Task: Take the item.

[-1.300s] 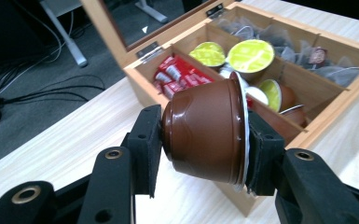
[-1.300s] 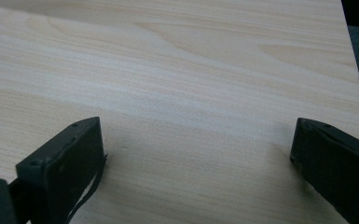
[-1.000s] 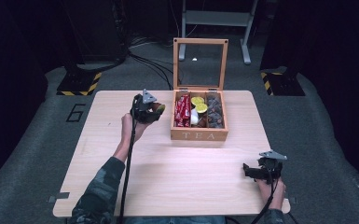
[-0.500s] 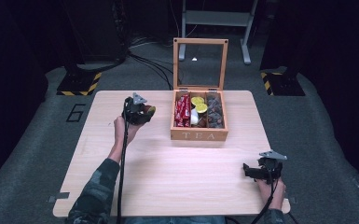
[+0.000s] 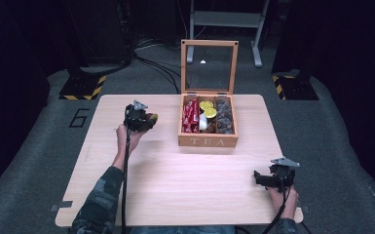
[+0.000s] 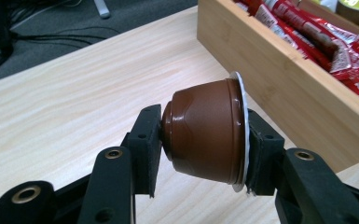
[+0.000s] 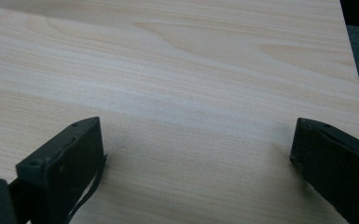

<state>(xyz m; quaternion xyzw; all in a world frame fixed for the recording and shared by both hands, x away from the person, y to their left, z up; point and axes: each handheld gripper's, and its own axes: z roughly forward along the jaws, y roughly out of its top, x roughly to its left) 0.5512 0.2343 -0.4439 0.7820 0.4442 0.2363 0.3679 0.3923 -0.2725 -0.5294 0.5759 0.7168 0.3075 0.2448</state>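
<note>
A brown coffee capsule (image 6: 205, 133) with a white foil rim lies sideways between the jaws of my left gripper (image 6: 204, 140), which is shut on it. In the high view that gripper (image 5: 146, 119) hangs over the table's left half, a little left of the wooden tea box (image 5: 207, 141). The box stands with its glass lid (image 5: 209, 66) upright; it holds red sachets (image 5: 190, 116), yellow-topped capsules (image 5: 207, 109) and dark capsules (image 5: 224, 116). My right gripper (image 5: 265, 179) rests near the table's front right corner, open, with only bare wood between its jaws (image 7: 191, 154).
The light wooden table (image 5: 175, 180) ends close to the right gripper, its edge (image 7: 354, 70) showing in the right gripper view. Cables (image 5: 146, 63), striped floor markers (image 5: 85, 87) and a metal stand (image 5: 224, 19) lie on the grey floor beyond the table.
My left gripper has moved leftward, away from the tea box, carrying the capsule. The right gripper has stayed where it was.
</note>
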